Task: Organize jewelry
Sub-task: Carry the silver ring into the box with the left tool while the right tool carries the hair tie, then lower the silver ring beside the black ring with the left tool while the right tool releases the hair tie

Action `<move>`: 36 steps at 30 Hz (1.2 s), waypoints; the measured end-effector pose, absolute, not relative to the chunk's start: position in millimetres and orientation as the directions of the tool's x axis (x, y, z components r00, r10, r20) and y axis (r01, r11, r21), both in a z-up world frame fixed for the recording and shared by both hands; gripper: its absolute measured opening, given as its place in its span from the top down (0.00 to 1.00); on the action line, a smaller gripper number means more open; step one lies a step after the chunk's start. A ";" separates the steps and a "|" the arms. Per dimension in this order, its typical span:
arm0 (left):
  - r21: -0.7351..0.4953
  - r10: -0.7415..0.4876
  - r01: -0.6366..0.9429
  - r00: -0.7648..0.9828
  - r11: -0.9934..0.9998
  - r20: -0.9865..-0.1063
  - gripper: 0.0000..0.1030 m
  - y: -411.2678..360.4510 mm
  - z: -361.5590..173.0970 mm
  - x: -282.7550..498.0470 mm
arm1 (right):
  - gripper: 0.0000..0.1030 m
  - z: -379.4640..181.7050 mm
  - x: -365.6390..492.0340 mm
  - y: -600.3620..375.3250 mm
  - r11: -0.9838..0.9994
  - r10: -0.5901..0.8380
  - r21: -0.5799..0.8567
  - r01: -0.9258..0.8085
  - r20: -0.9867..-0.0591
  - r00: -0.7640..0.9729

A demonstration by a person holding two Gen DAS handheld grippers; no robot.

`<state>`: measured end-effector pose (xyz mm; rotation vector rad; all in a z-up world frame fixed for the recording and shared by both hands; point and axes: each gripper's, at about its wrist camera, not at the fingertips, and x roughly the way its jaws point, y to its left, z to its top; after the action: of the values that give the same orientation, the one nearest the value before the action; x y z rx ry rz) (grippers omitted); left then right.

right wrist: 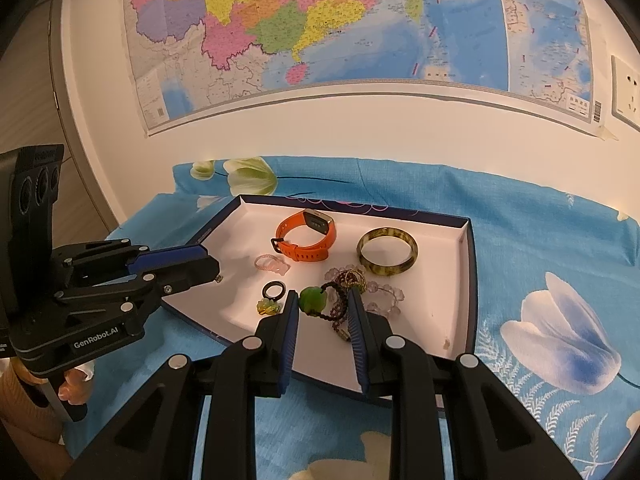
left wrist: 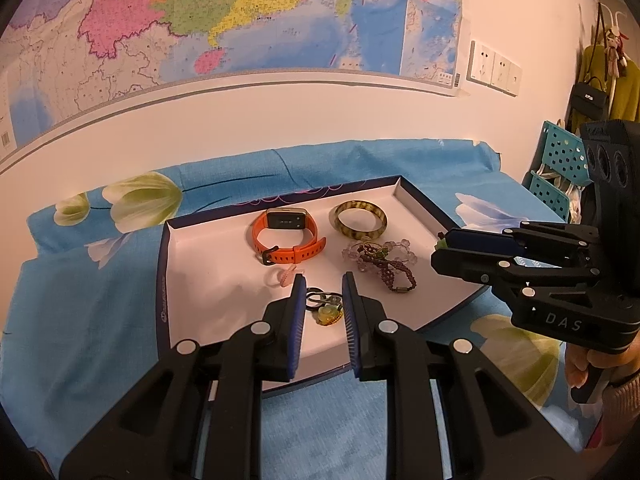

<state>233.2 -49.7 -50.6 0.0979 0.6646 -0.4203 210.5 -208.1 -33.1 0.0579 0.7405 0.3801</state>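
Observation:
A shallow white tray (left wrist: 192, 280) with a dark blue rim lies on a blue floral cloth. In it are an orange watch (left wrist: 286, 236), a mottled bangle (left wrist: 360, 220), clear and purple bead bracelets (left wrist: 380, 260), a pink ring (left wrist: 282, 276) and a black ring with a yellow pendant (left wrist: 324, 306). My left gripper (left wrist: 322, 280) is open over the yellow pendant. My right gripper (right wrist: 322, 300) is open, with a green bead (right wrist: 313, 300) on a dark cord between its fingers; whether it touches them is unclear. The watch (right wrist: 306, 236), the bangle (right wrist: 387, 254) and the tray (right wrist: 466, 280) also show in the right wrist view.
A wall with a large map (left wrist: 200, 20) and power sockets (left wrist: 496, 68) stands behind the cloth. A teal perforated rack (left wrist: 560, 168) and hanging bags (left wrist: 600, 80) are at the right. The cloth (right wrist: 540, 240) spreads around the tray.

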 end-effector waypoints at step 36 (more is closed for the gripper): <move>-0.049 -0.335 0.394 0.705 0.918 -0.625 0.82 -48.2 -52.6 244.8 | 0.78 -36.4 218.4 -205.1 0.930 0.358 0.187 -0.315 -0.650 0.671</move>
<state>244.9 -48.2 -52.6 0.0908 0.6762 -0.4057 218.4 -205.1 -36.4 0.0604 0.7446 0.3795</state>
